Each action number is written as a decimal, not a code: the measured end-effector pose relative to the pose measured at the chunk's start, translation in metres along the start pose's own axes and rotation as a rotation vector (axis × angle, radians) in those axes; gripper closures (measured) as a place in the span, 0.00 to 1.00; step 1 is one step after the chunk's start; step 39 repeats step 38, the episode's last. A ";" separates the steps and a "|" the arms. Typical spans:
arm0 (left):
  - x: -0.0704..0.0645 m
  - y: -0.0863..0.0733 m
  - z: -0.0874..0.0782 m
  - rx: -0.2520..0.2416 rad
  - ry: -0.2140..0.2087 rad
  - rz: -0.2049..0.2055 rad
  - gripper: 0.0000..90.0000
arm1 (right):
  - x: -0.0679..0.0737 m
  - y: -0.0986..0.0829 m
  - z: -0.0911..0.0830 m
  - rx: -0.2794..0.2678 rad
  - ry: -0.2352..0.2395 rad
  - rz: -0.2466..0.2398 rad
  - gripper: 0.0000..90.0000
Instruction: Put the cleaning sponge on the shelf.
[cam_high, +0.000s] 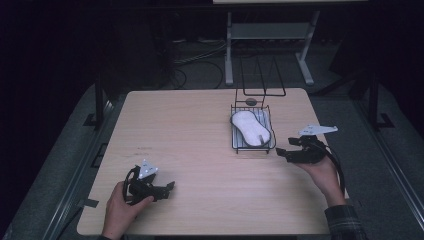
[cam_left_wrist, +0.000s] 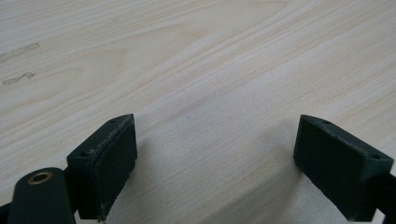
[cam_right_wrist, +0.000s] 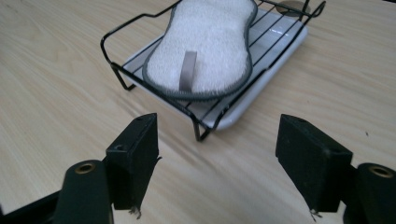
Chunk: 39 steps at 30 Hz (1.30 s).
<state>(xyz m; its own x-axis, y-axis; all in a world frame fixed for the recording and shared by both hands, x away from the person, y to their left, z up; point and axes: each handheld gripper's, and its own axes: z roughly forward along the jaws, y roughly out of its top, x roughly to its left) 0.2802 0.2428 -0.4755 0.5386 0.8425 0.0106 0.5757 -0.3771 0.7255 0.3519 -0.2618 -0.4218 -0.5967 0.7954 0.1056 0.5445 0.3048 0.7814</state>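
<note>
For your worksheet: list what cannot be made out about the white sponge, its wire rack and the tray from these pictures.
- Underside of the white peanut-shaped sponge with grey edging: hidden by its own body, both views.
- Far end of the black wire rack: cut off by the right gripper view's top edge.
- Pale tray under the rack: mostly covered by sponge and wires.
- Small round dark thing behind the rack: too small in the high view.

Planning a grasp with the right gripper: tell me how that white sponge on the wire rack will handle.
The sponge looks soft and fluffy, so it probably compresses and weighs little. Its flat peanut shape shouldn't roll. The wire rack beneath seems light and might shift.
</note>
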 end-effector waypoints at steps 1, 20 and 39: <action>0.000 0.000 0.000 0.000 0.000 0.000 0.14 | 0.001 -0.003 -0.002 0.001 -0.007 -0.001 0.32; 0.000 0.000 0.000 0.001 0.001 0.004 0.14 | 0.024 -0.061 -0.029 0.068 -0.074 0.007 0.18; 0.000 -0.001 -0.001 0.001 0.001 0.004 0.14 | 0.021 -0.105 -0.031 0.092 -0.133 0.012 0.13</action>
